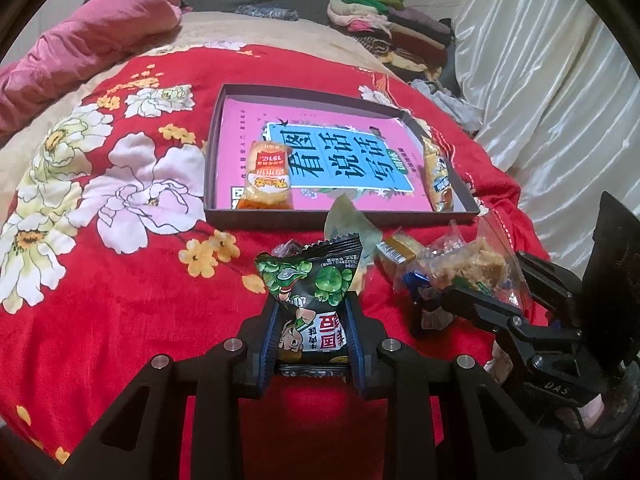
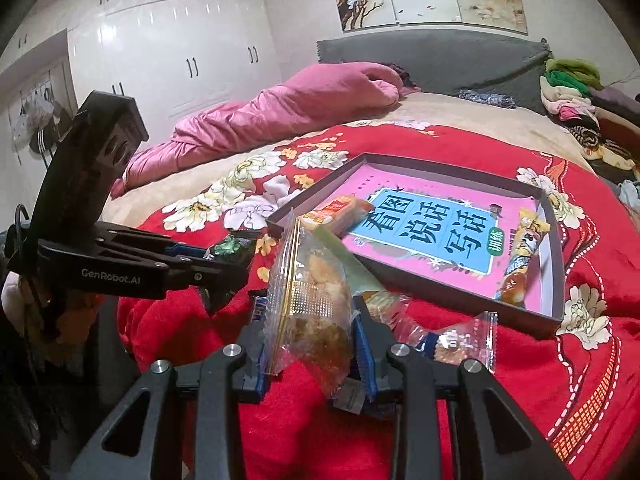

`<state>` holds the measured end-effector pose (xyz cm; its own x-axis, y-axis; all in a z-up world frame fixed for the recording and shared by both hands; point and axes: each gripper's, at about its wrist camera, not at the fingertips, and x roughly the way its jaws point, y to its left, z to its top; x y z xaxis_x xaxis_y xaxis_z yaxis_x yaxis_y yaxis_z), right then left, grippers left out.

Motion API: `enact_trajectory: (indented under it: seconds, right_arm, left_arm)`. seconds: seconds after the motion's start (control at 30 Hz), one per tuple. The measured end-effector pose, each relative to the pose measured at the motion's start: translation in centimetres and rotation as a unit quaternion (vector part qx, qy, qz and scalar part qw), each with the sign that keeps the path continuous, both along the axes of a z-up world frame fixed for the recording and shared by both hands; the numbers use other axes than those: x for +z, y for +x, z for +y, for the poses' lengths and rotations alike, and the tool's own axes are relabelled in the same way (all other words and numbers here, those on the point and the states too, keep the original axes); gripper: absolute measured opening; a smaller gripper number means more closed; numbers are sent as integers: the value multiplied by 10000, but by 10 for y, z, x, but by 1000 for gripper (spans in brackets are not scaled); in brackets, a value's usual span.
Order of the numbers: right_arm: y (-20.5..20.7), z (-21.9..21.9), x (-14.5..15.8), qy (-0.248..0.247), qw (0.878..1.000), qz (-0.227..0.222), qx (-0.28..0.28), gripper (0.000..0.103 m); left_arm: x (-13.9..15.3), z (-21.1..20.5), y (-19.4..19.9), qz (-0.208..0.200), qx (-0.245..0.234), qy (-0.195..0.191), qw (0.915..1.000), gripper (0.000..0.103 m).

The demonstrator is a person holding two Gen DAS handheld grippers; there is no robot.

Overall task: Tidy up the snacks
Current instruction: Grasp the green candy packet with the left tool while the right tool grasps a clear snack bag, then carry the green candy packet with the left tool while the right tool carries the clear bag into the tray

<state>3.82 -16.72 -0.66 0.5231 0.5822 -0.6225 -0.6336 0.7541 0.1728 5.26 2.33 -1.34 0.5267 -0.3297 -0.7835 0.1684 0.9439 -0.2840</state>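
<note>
Item one: green pea packet (image 1: 310, 304), lower centre of the left wrist view. My left gripper (image 1: 312, 320) is clamped on its lower half, the crimped top edge standing free above the pads. Light, puffed with air, crinkly foil; I judge it slippery and easily crushed, so the flat sealed seam would be the safer place to pinch.

Item two: clear cake bag (image 2: 316, 312), centre of the right wrist view. My right gripper (image 2: 316, 344) is shut on its lower part, the bag standing tilted between the pads. Thin film over a soft crumbly filling (fragile, I would guess); it will sag and swing, and is best held by the seal, not the cake.

Item three: box tray (image 1: 216, 148), upper centre of the left view, resting on the red flowered quilt (image 1: 120, 280), with a pink book (image 1: 340, 160) lying flat inside. Already in it: an orange packet (image 1: 264, 178) at the lower left and a yellow packet (image 1: 438, 176) along the right wall.

Item four: loose snacks (image 2: 452, 340) on the quilt just below the tray, right of my right pads in that view. Wrappers overlap; I cannot count them.

Both held packets hang over the quilt, near the tray's front edge, not yet inside.
</note>
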Motion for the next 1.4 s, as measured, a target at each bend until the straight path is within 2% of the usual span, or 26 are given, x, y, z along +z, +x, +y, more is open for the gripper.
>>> enact_trajectory:
  seconds: [1.4]
  right_arm:
    - [32, -49, 18, 452, 9940, -246, -969, 35]
  left_arm:
    - [22, -18, 28, -229, 152, -57, 9996, 31]
